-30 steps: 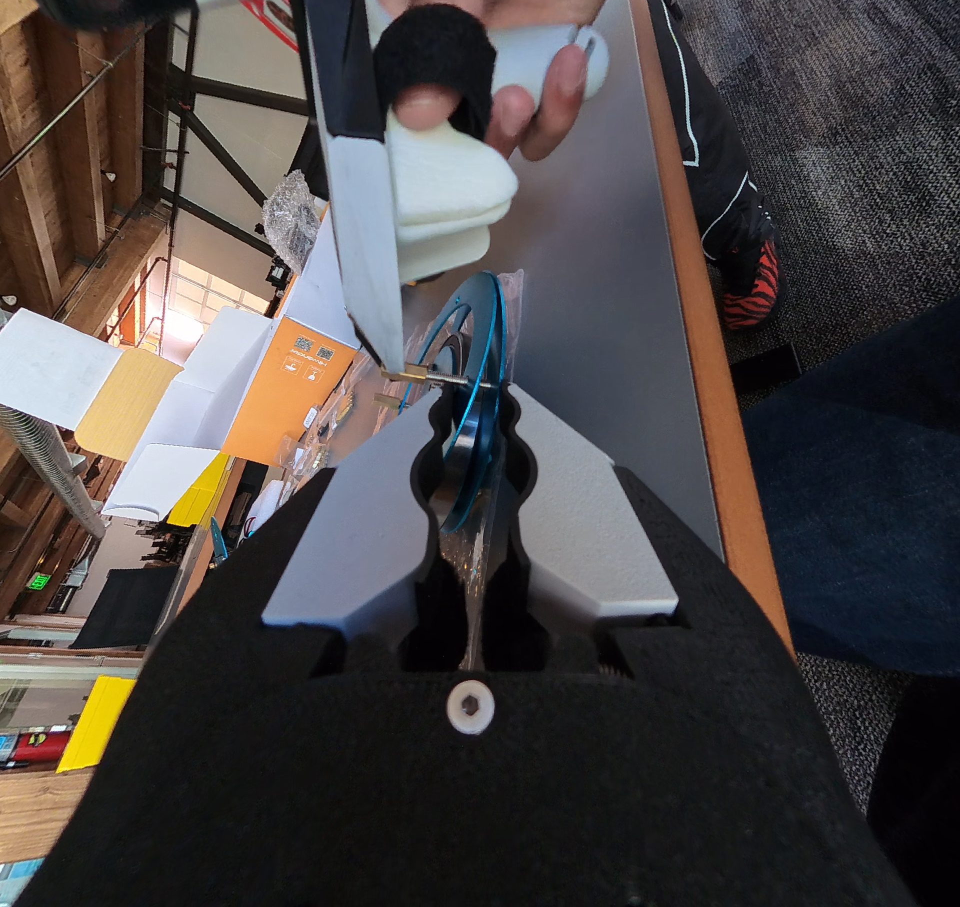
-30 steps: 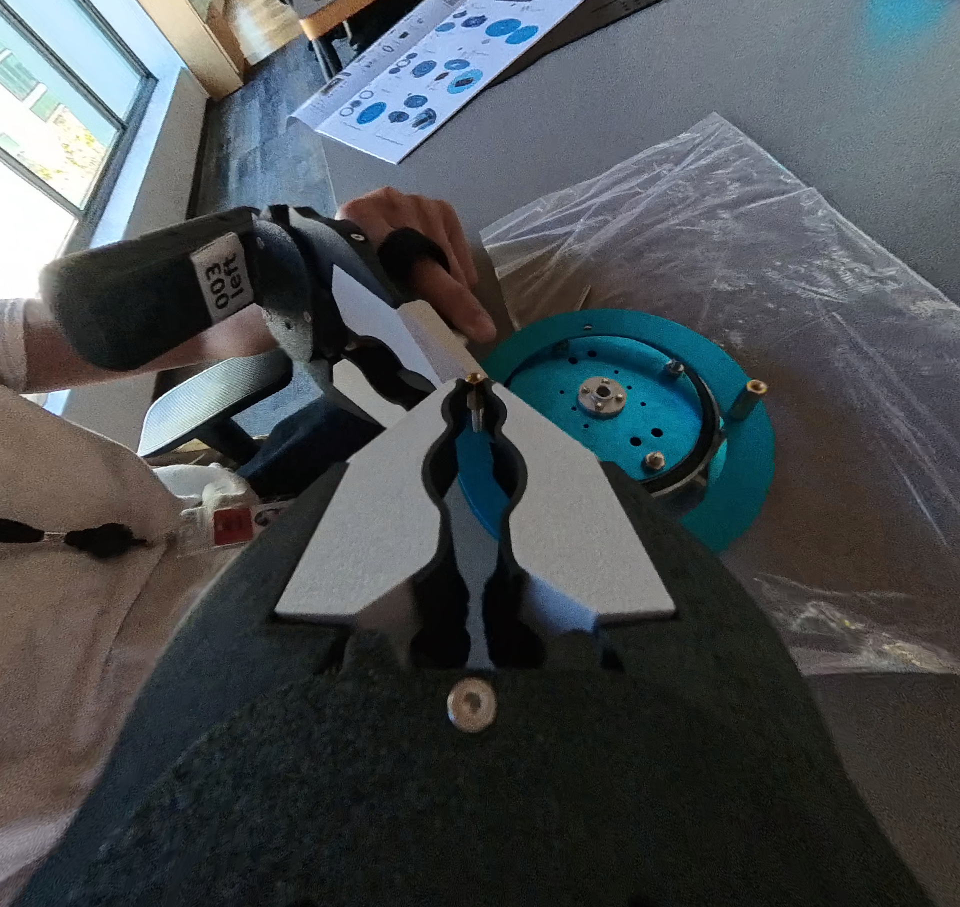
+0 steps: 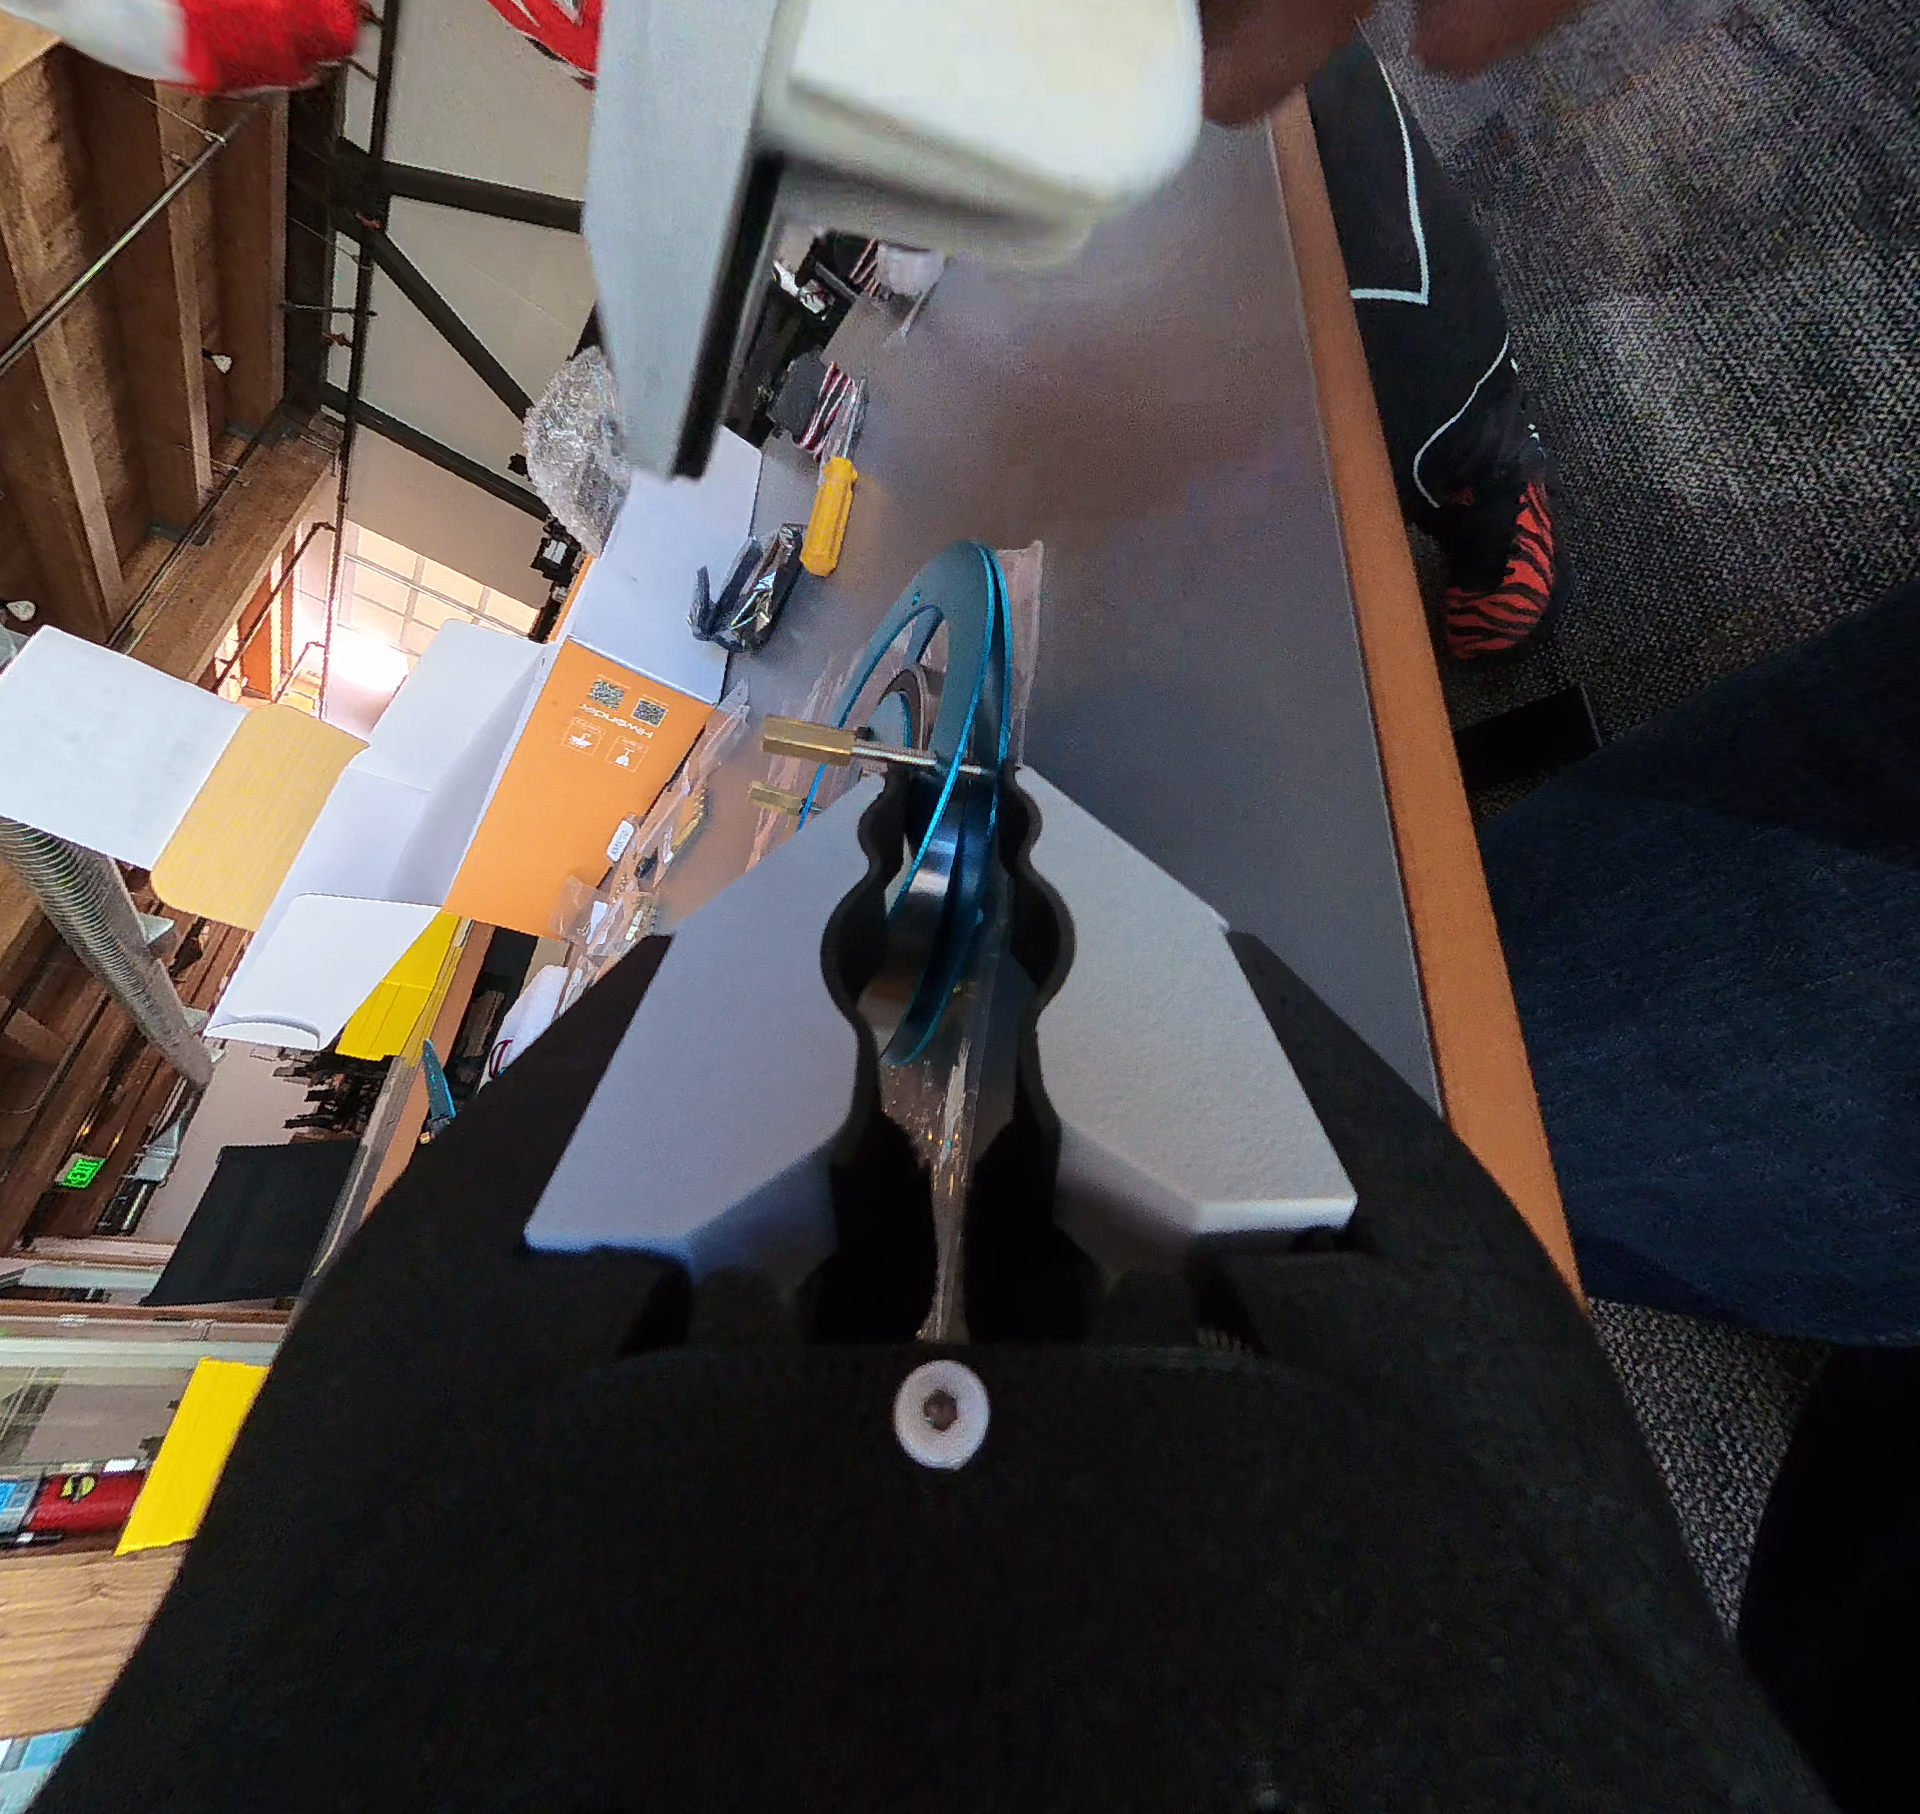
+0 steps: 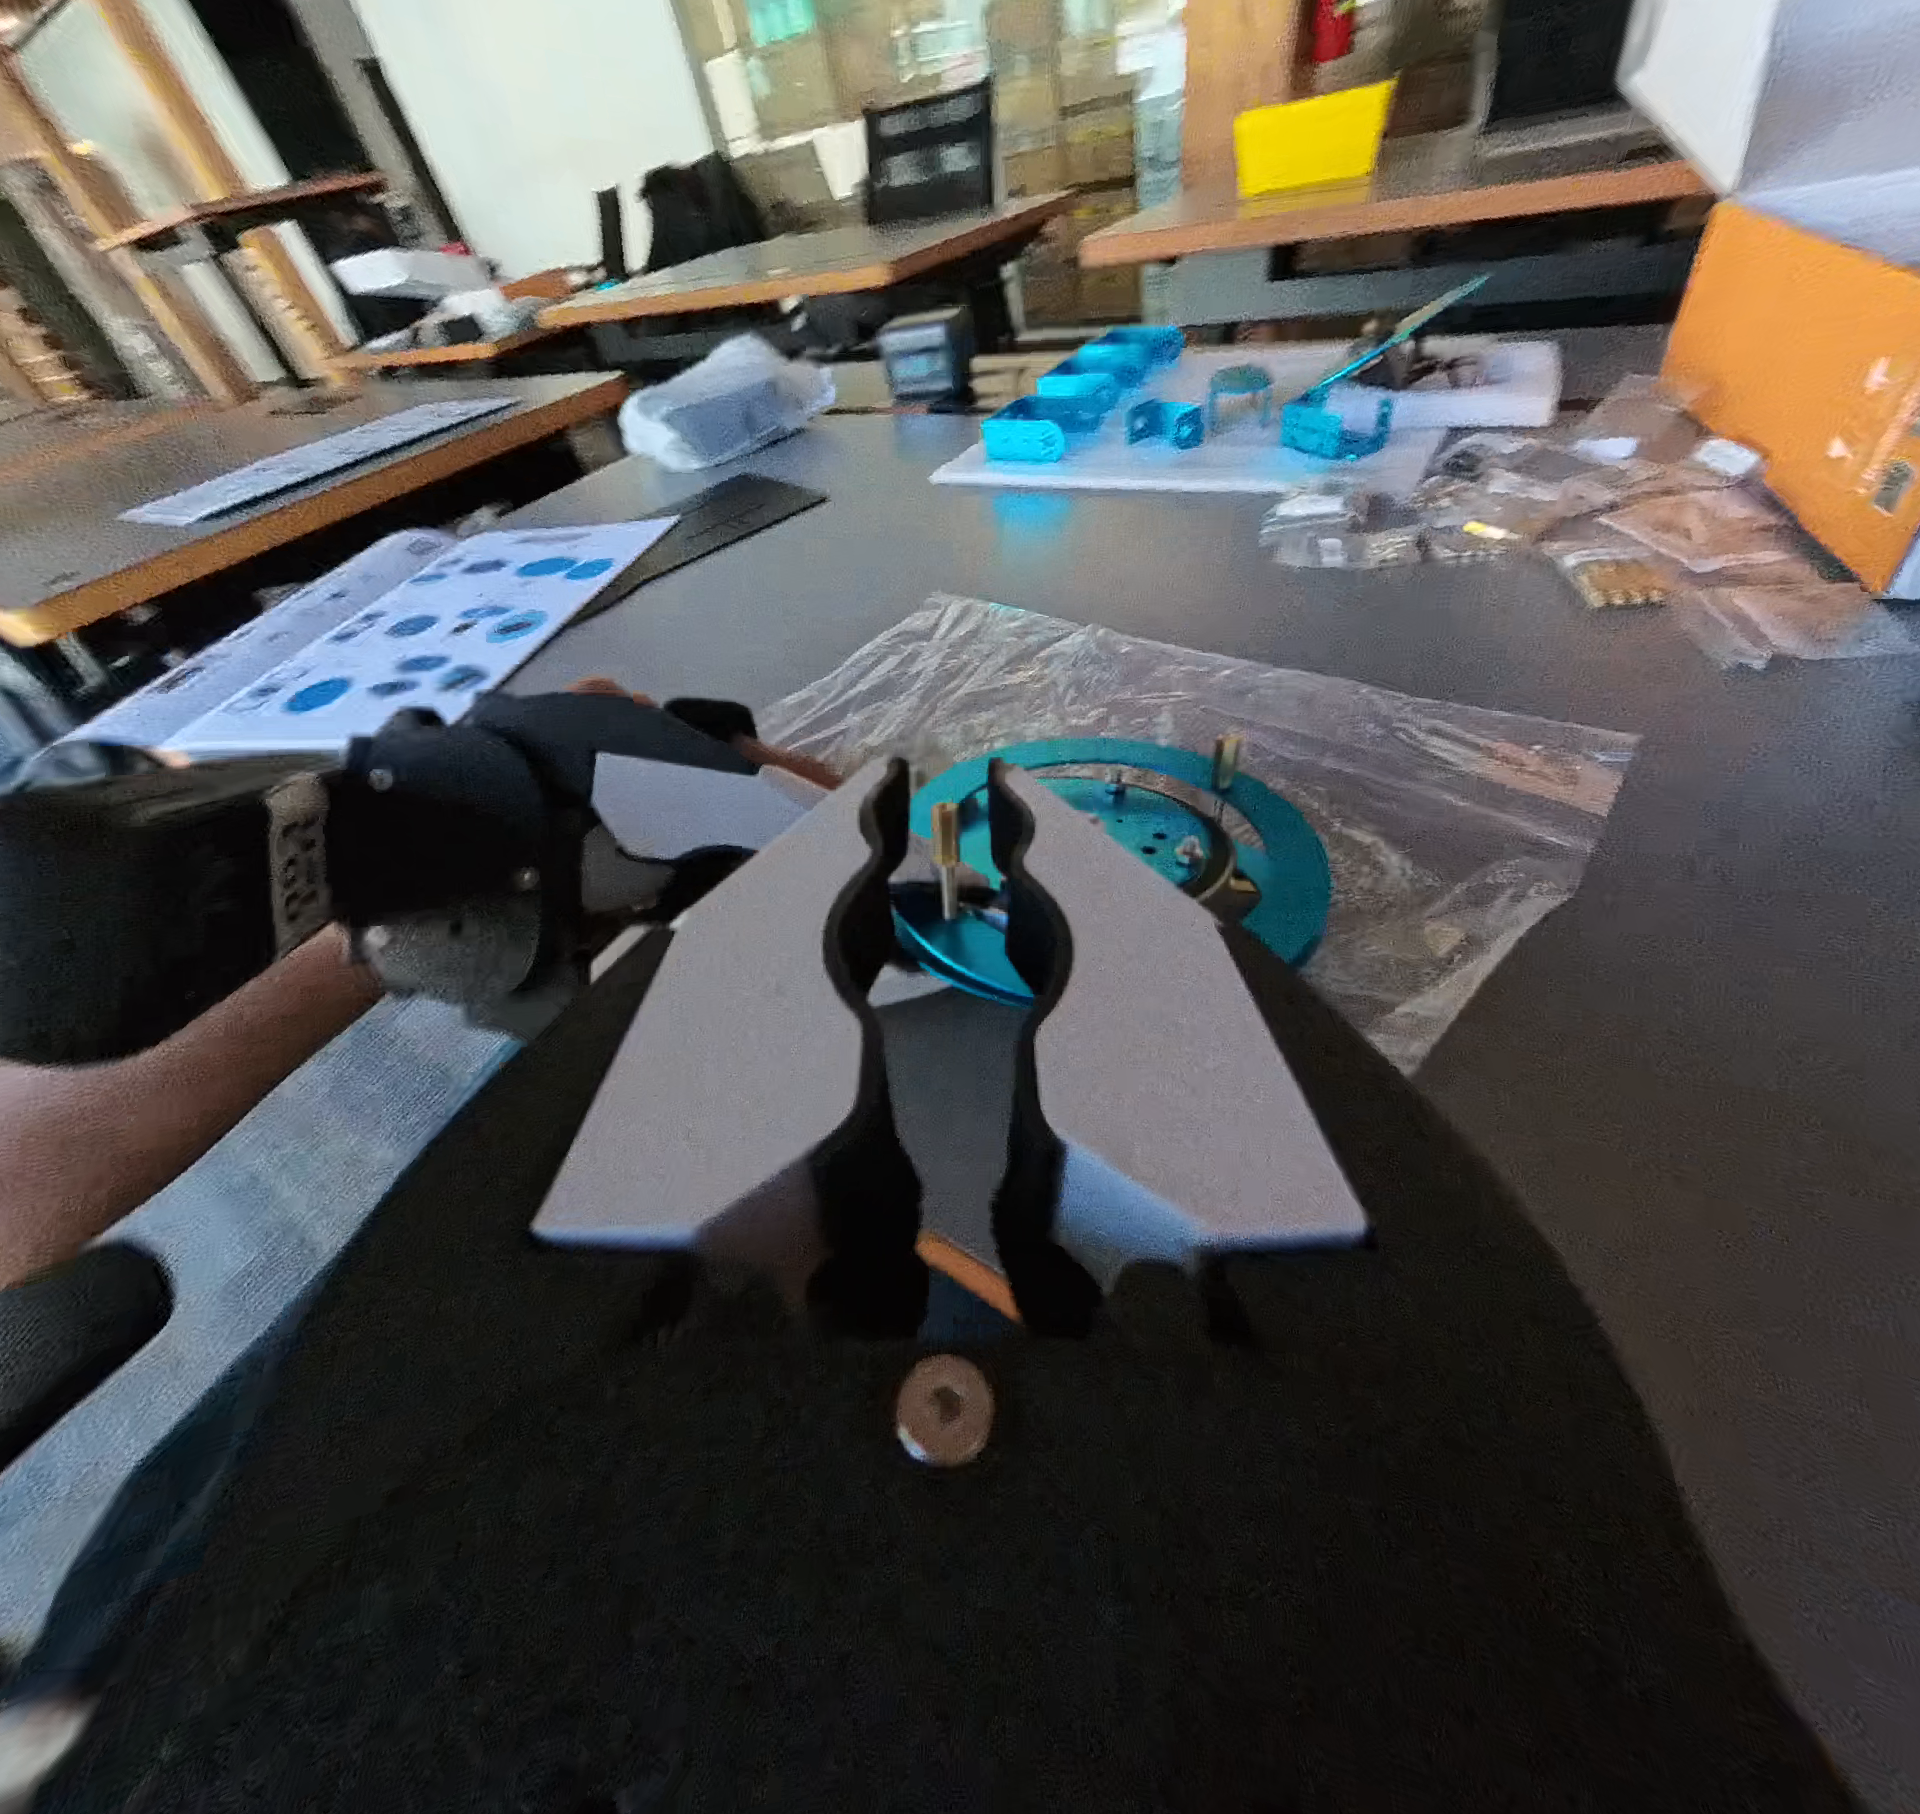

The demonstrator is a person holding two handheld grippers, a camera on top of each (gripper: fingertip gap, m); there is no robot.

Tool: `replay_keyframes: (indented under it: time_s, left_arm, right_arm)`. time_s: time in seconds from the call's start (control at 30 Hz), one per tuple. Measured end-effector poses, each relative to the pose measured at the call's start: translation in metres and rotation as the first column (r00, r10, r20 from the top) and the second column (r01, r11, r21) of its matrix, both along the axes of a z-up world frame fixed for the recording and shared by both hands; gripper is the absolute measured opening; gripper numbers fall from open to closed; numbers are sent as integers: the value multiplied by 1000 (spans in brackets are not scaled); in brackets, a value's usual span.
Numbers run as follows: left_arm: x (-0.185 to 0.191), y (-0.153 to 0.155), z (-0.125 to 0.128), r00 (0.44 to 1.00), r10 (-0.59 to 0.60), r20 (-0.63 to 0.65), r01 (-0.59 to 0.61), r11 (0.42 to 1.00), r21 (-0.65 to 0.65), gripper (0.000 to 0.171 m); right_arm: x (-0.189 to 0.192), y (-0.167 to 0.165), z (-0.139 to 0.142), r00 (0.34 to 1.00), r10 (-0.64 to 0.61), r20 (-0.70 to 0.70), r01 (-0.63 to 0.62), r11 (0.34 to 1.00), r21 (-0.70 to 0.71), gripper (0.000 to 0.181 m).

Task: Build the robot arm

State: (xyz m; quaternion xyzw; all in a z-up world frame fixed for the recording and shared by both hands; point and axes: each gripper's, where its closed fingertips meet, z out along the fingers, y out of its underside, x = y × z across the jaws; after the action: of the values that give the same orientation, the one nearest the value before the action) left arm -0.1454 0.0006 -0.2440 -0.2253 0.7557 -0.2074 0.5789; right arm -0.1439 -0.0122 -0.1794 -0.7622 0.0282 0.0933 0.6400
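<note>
Grey, matte pads of the left gripper [image 3: 940,808] are closed on the thin rim of the blue disc [image 3: 966,684], with some clear film caught between them. The right gripper [image 4: 945,788] is a little open and holds nothing; a brass standoff [image 4: 945,824] shows in the gap between its fingers, but neither finger touches it.

I judge that such a thin, smooth metal edge can slip easily, so the pinch needs steady pressure and no twisting.

The disc is round, anodised and shiny, and a second standoff [image 4: 1228,756] stands on its far side. It rests on a crinkled plastic bag [image 4: 1403,725], close to the wood-trimmed edge of the grey table [image 3: 1195,621]. A printed leaflet [image 4: 416,621] lies toward the table's left edge.
</note>
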Motion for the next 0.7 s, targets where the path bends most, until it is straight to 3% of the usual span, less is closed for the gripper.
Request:
replay_keyframes:
  time_s: [0.07, 0.17, 0.3, 0.37, 0.5, 0.63, 0.7]
  left_arm:
    - [0, 0, 0, 1000, 0, 0, 0, 1000, 1, 17]
    - [0, 0, 0, 1000, 0, 1, 0, 1000, 2, 17]
    - [0, 0, 0, 1000, -1, 1, 1, 1000, 3, 17]
    - [0, 0, 0, 1000, -2, 1, 2, 1000, 3, 17]
    - [0, -1, 0, 1000, -3, 2, 3, 1000, 6, 17]
    - [0, -1, 0, 1000, -3, 4, 3, 1000, 9, 17]
    - [0, -1, 0, 1000, -2, 5, 2, 1000, 12, 17]
  right_arm:
    - [0, -8, -7, 982, 183, -37, -187, 976, -117, 24]
    - [2, -18, -19, 889, 454, -58, -451, 846, -285, 37]
    - [8, -2, -4, 805, 571, -163, -593, 776, -212, 52]
    - [-1, 2, -6, 739, 661, -133, -670, 697, -257, 42]
    - [-8, 17, -12, 622, 770, 141, -633, 601, -488, 37]
    - [-21, 22, -10, 497, 854, 154, -603, 467, -647, 17]
    - [-18, 26, -15, 453, 877, 162, -555, 420, -718, 18]
